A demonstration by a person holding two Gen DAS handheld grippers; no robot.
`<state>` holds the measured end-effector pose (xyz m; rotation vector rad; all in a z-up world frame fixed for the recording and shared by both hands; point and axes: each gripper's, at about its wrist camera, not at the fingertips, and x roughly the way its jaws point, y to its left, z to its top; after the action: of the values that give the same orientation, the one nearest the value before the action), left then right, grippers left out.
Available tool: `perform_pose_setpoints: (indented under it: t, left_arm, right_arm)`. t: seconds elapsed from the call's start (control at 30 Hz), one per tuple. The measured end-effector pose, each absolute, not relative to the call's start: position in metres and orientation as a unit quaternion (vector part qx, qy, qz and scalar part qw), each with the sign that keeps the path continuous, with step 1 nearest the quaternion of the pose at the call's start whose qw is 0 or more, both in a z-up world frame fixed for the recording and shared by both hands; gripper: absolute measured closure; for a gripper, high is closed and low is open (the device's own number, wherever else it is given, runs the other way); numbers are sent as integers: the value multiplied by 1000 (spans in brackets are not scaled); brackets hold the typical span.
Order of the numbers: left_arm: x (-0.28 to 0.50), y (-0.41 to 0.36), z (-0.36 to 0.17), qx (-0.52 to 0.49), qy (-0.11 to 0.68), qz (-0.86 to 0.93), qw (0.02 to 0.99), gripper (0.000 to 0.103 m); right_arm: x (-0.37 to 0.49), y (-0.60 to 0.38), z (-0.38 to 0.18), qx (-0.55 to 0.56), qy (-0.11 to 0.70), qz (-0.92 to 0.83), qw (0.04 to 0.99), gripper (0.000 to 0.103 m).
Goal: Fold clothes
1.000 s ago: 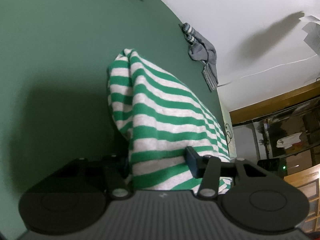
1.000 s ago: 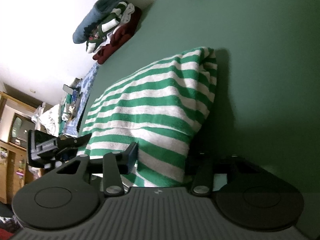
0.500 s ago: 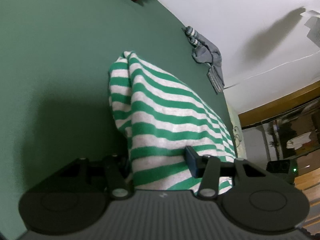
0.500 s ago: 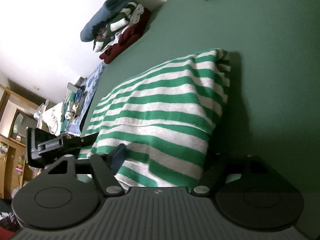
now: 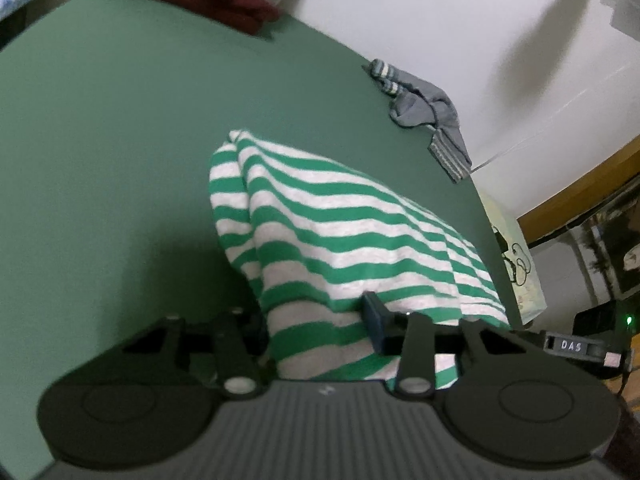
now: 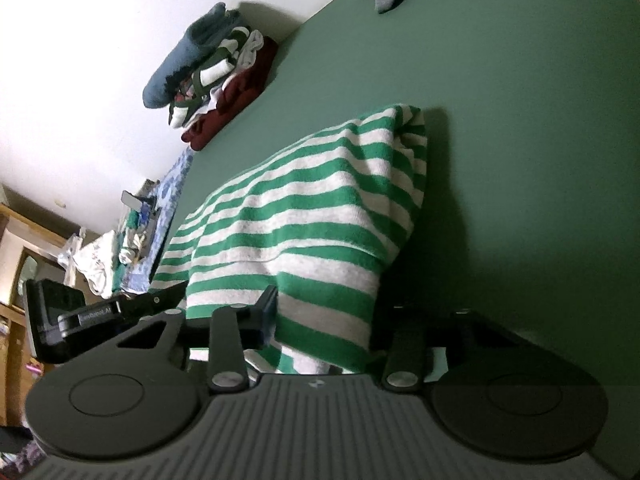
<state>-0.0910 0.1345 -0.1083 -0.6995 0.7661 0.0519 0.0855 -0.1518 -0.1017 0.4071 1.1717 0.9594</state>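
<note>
A green and white striped garment [image 5: 340, 236] hangs folded between both grippers, its far end resting on the green table [image 5: 100, 140]. My left gripper [image 5: 316, 320] is shut on the near edge of the cloth, which drapes over its fingers. In the right wrist view the same striped garment [image 6: 312, 216] runs from the table up into my right gripper [image 6: 324, 320], which is shut on its other near corner. The left gripper's body [image 6: 100, 312] shows at the left edge of that view.
A stack of folded clothes [image 6: 212, 76], dark red at the bottom, sits at the table's far edge against the white wall. A grey garment [image 5: 432, 116] lies crumpled near another edge. Wooden furniture and clutter stand beyond the table.
Both grippers have tilted and drawn the striped garment along the table; the clothes stack has come into the left wrist view and the cloth lies lower and flatter.
</note>
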Motion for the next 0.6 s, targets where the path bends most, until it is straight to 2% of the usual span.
perform_pose_setpoints:
  t: [0.03, 0.1, 0.17, 0.27, 0.4, 0.5, 0.6]
  left_arm:
    - [-91, 134, -108, -332, 366, 25, 869, 62]
    - [-90, 136, -110, -339, 367, 25, 866, 62]
    - [-91, 140, -114, -351, 367, 23, 861, 61]
    - [-91, 142, -116, -360, 367, 23, 858, 60]
    - [-91, 134, -114, -341, 361, 31, 867, 62]
    - [-90, 121, -106, -300, 358, 42, 883, 67]
    - [-88, 109, -97, -260, 355, 50, 897, 71]
  right_arm:
    - [87, -153, -102, 188, 530, 431, 706, 59]
    - [90, -154, -104, 200, 538, 427, 699, 50]
    - [89, -154, -105, 209, 543, 422, 695, 45]
    - [86, -151, -104, 204, 538, 424, 699, 42]
    - [87, -153, -106, 203, 540, 417, 703, 58]
    - [85, -152, -100, 185, 529, 423, 712, 66]
    - [78, -148, -91, 153, 507, 433, 730, 69]
